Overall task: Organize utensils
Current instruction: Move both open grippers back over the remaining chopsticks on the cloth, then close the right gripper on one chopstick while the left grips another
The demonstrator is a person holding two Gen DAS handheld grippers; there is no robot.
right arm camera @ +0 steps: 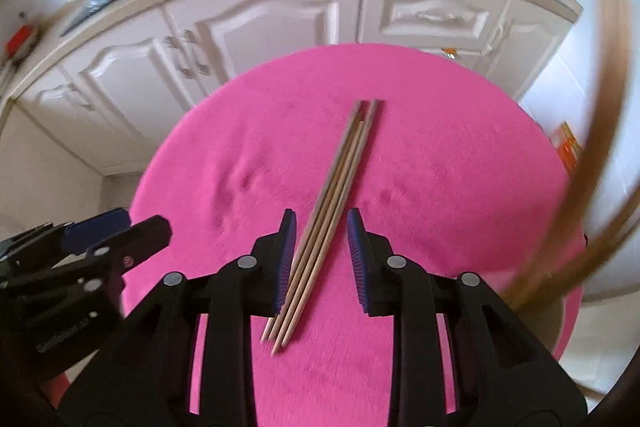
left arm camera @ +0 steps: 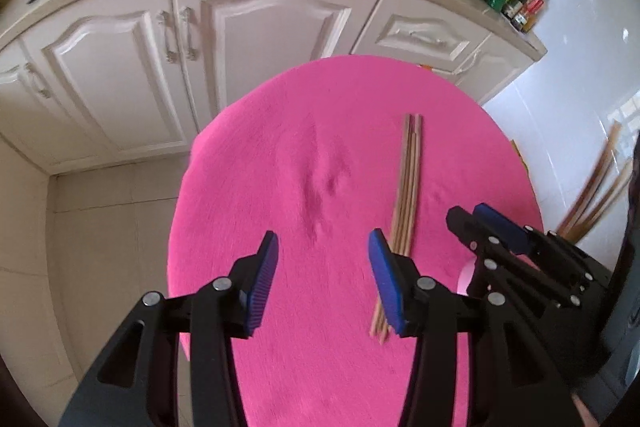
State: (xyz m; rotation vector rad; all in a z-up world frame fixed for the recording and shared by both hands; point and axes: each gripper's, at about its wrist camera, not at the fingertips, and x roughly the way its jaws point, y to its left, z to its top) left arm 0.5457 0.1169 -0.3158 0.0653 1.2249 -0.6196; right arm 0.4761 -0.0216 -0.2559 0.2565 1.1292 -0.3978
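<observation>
Chopsticks (right arm camera: 332, 223): bare matt wood. Round table cover (left arm camera: 320, 367): fuzzy pink cloth, dented nap. Gripper pads (left arm camera: 262, 287): ribbed blue rubber. Cabinet doors (left arm camera: 120, 75), upper left: glossy cream

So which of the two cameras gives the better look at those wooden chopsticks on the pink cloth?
The right wrist view. There the chopsticks lie mid-picture, whole from end to end, their near part between the open right tongs. In the left wrist view the chopsticks sit off to the right, and a blue pad of the left tongs covers part of their near end.
</observation>
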